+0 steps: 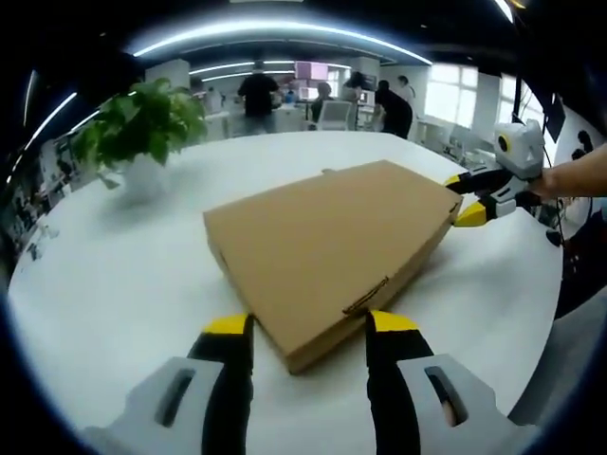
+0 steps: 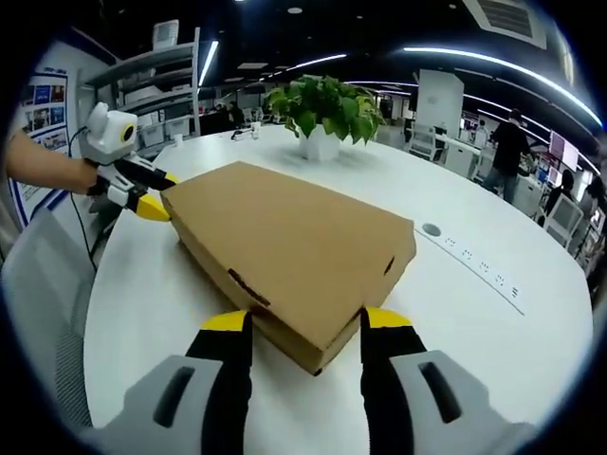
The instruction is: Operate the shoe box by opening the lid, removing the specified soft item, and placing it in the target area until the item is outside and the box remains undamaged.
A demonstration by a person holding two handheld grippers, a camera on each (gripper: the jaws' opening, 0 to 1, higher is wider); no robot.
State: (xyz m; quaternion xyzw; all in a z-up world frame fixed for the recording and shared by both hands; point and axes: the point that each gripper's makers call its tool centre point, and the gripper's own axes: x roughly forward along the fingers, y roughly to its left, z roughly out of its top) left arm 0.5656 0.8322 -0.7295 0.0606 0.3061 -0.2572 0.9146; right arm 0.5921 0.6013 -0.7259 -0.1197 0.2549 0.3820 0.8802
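A closed brown cardboard shoe box [image 1: 322, 246] lies flat on the white table [image 1: 114, 284], lid down. My left gripper [image 1: 309, 323] is open, its yellow-tipped jaws standing either side of the box's near corner. At the far right corner the right gripper [image 1: 471, 197] reaches in, held by a person's hand. In the right gripper view the same box [image 2: 285, 246] points a corner at me, and my right gripper [image 2: 305, 320] is open around that corner. The left gripper [image 2: 152, 194] sits at the opposite corner. The soft item is hidden.
A green potted plant [image 1: 142, 123] in a white pot stands behind the box, also the plant [image 2: 322, 104] in the right gripper view. Power sockets [image 2: 474, 261] are set in the table. A grey chair [image 2: 38, 284] is at the table's edge. People stand far back.
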